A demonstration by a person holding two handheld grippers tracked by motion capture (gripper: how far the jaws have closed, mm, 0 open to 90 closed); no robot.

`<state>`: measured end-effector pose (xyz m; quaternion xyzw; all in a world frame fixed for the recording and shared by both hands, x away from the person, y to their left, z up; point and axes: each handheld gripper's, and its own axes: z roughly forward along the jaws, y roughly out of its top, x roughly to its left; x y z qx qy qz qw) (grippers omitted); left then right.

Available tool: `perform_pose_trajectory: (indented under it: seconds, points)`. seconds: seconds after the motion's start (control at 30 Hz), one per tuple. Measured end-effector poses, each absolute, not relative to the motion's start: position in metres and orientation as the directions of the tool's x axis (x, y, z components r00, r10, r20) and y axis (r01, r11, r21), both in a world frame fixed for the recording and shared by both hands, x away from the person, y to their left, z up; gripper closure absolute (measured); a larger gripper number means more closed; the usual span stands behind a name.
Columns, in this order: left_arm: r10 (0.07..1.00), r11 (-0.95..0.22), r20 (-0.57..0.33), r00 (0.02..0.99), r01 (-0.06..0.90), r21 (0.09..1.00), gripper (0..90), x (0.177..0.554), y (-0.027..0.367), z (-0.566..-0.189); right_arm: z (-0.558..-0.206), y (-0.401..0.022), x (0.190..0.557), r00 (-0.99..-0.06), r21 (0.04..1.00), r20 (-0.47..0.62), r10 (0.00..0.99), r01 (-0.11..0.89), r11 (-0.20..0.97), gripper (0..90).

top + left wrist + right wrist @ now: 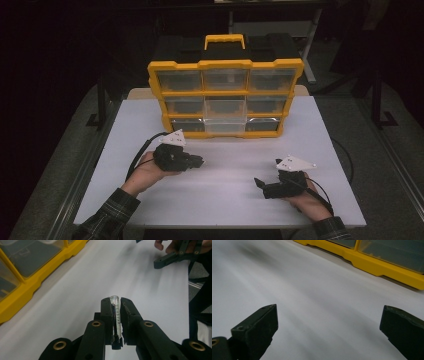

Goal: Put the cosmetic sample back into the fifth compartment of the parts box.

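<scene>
**Left tool pinches a tube**

Nearest to us, the right tool (pixel 260 184) is over the white tabletop (pixel 225 165) with its jaws spread wide and nothing between them. A little farther, the left tool (pixel 117 305) has its jaws pressed on a clear tube (pixel 116 315), which lies along them. Behind stands the yellow organizer (pixel 225 97).

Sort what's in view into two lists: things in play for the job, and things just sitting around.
In play:
- clear tube, clamped in the left gripper
- right gripper, open and holding nothing
- yellow drawer box, probably

Sitting around:
- white table
- nothing else loose on it
</scene>
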<state>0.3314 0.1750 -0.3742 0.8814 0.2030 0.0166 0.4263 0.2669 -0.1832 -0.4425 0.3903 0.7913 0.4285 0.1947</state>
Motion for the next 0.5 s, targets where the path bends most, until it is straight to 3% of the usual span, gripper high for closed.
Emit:
perform_pose_trajectory:
  seconds: [0.5]
  points:
    - [0.36,-0.547,-0.152,0.92,0.34,0.765,80.5,0.34,0.18,-0.35,-0.443,-0.183,0.267,-0.622,0.832,0.025,0.782,0.447,0.329,1.3]
